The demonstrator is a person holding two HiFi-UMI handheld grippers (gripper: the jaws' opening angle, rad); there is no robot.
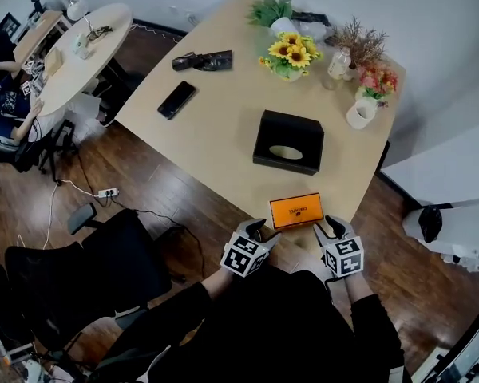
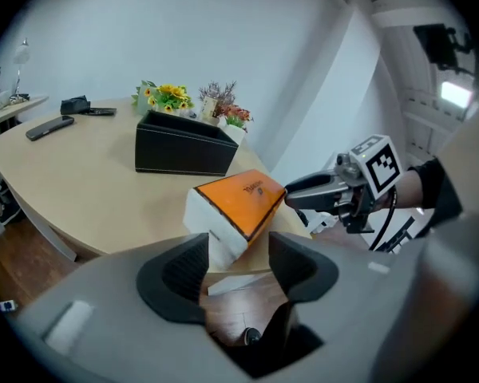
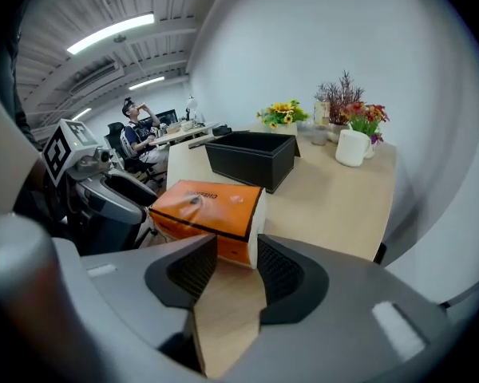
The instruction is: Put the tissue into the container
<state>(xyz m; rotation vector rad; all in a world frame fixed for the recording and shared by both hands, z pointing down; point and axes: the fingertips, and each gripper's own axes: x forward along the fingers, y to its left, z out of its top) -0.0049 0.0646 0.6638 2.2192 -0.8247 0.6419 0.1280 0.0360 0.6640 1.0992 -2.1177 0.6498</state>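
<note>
The orange tissue pack (image 1: pixel 296 211) (image 2: pixel 239 202) (image 3: pixel 211 206) lies at the near edge of the wooden table (image 1: pixel 215 126). Farther in stands the black container (image 1: pixel 291 120) (image 2: pixel 184 154) (image 3: pixel 251 162), open at the top. My left gripper (image 1: pixel 262 230) (image 2: pixel 238 250) is at the pack's left end. Its jaws are open, and the pack's white corner reaches in between them, with a gap on the right side. My right gripper (image 1: pixel 329 228) (image 3: pixel 237 254) is at the pack's right end, also open, with the pack's near corner just inside its jaws.
A black phone (image 1: pixel 176 100) and a dark case (image 1: pixel 203 61) lie at the table's far left. Sunflowers (image 1: pixel 290 54), other flower pots and a white mug (image 1: pixel 359 114) stand at the back right. A black office chair (image 1: pixel 88 270) is at my left. A person (image 1: pixel 4 110) sits at another table.
</note>
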